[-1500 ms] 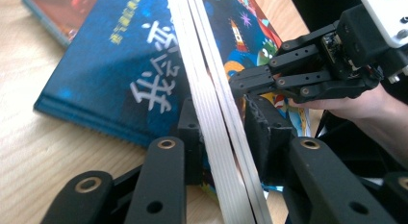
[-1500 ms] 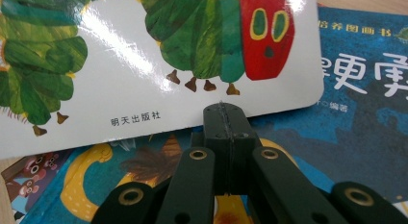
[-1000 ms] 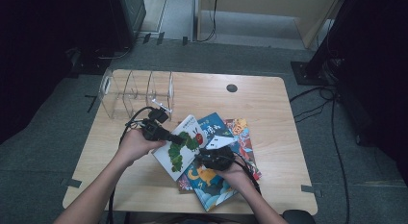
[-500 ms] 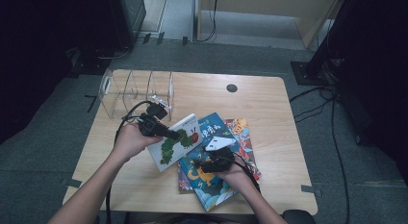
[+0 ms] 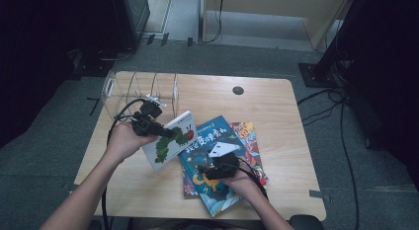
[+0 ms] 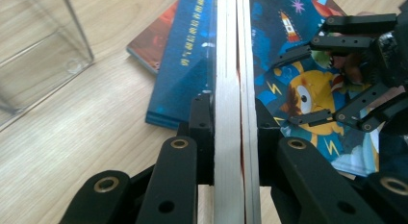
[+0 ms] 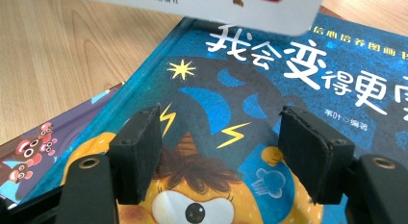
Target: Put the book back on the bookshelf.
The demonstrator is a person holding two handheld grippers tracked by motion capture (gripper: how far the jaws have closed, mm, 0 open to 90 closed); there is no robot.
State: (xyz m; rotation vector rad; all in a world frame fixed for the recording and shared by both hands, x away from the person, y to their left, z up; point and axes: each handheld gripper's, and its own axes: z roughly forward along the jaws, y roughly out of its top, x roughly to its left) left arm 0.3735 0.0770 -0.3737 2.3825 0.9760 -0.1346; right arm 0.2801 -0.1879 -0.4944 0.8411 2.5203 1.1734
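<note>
Now: L gripper (image 5: pixel 165 133) clamped on edge of thin white hardcover picture book w/ green caterpillar cover (image 5: pixel 170 143), jaws tight on both faces per left gripper view. Book tilted up off the light wooden table (image 5: pixel 276 106), lifted clear of the stack, sitting between the clear plastic divider rack (image 5: pixel 141 92) and the remaining books.

R gripper (image 5: pixel 210 163) jaws have just been opening; now wide apart, nothing between pads. Hovers over blue hardcover w/ yellow cartoon monster (image 7: pixel 250 99), top of the stack. Can't tell if the tips touch the cover.

Step, as I read it: book one picked, mid-carry toward rack. Next prob. calls for turning the book upright, lining its edge w/ a slot between dividers, lowering in w/o knocking the thin walls. R hand likely free to steady the stack or take the blue one.

Count:
- books: 4 visible (1 in grip, blue on top, an orange-red cover (image 5: pixel 249 141) and a purple one (image 7: pixel 43 137) under it)
- rack: 1, several slots, none filled
- grippers: 2
- dark round grommet in tabletop (image 5: pixel 238 90): 1
</note>
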